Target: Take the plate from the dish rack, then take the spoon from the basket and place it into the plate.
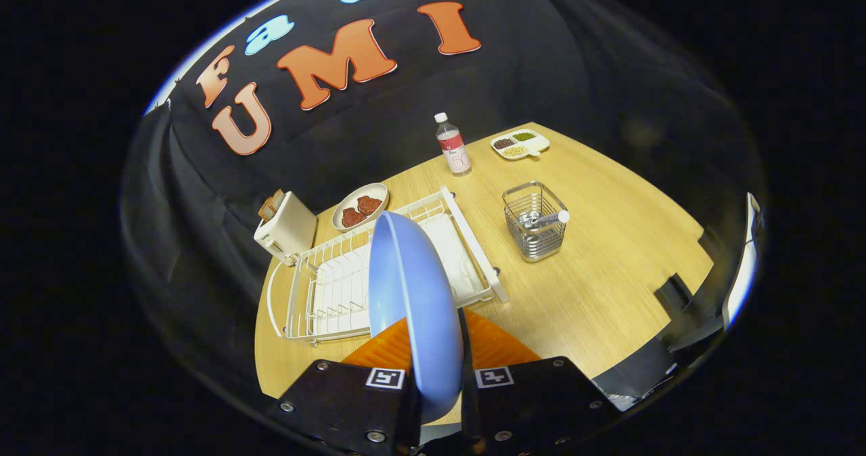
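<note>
Holding the plate [413, 307] edge-on above the rack [325, 287], the gripper [440, 381] pinches its rim tight; better lay it flat at five o'clock of the basket [536, 229].

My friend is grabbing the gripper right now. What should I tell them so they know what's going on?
Gripper: shut on the blue plate, held on edge between both fingers, lifted above the white dish rack.
Spoon: lying in the wire basket, on the table beyond the rack.
Done: plate is out of the rack.
Left: set the plate flat on the table, fetch the spoon, put it into the plate.
</note>
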`<state>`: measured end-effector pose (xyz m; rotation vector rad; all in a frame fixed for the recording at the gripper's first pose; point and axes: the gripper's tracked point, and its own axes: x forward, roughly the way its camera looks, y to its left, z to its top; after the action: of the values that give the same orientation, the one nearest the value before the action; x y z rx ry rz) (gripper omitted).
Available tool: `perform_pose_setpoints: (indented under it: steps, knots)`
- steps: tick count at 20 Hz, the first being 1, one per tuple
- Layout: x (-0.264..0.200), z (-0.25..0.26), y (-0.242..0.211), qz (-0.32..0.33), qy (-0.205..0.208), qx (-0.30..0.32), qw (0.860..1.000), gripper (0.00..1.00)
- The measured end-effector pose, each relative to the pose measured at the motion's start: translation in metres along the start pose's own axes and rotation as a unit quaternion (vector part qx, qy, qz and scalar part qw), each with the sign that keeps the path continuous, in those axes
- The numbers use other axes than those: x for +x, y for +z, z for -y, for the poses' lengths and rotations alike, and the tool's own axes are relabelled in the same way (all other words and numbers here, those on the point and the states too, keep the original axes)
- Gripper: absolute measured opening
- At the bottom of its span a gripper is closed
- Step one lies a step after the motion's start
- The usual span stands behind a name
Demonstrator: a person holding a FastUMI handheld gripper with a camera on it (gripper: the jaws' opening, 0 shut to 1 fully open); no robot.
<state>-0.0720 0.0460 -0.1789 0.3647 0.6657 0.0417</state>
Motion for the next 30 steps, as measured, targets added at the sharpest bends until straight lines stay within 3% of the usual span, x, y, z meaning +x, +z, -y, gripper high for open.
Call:
perform_pose_setpoints:
  steps: [13, 25, 30]
  knots:
    - [0.03, 0.003, -0.106, -0.086, 0.097, 0.132, 0.983, 0.24]
    - [0.057, 0.012, -0.143, -0.149, 0.085, 0.125, 0.977, 0.27]
    - [0.054, 0.038, -0.122, -0.133, 0.056, 0.101, 0.984, 0.48]
